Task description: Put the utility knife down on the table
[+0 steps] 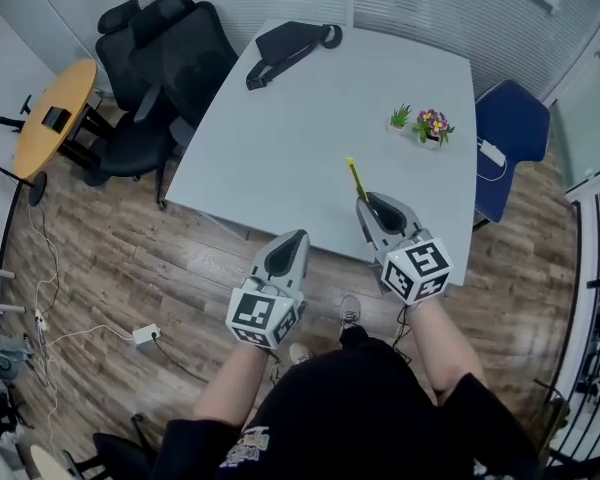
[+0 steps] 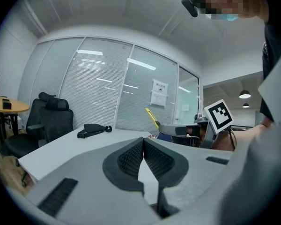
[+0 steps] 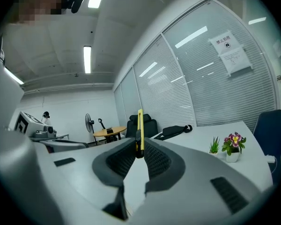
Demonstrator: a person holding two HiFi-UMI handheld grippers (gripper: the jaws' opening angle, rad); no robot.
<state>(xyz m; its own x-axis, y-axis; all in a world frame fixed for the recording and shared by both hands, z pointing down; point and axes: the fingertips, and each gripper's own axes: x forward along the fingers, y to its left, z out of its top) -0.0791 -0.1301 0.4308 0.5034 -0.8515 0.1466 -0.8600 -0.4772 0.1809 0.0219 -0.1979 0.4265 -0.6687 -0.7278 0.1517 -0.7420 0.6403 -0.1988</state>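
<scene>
Yellow utility knife (image 1: 356, 178) clamped by right gripper (image 1: 364, 201), seemingly over table (image 1: 300, 138) edge; left gripper (image 1: 298, 235) closed.

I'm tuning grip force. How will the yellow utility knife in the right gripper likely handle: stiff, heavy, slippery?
Probably stiff: the utility knife stands straight out of the right gripper without sagging. Likely light, being slim and held only at one end. That end pinch may let it pivot. Laid on the table, its flat body shouldn't roll.

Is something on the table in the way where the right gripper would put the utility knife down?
Nothing visible. The right gripper holds the utility knife over a bare part of the table; the two small potted plants and the black bag lie farther off.
</scene>
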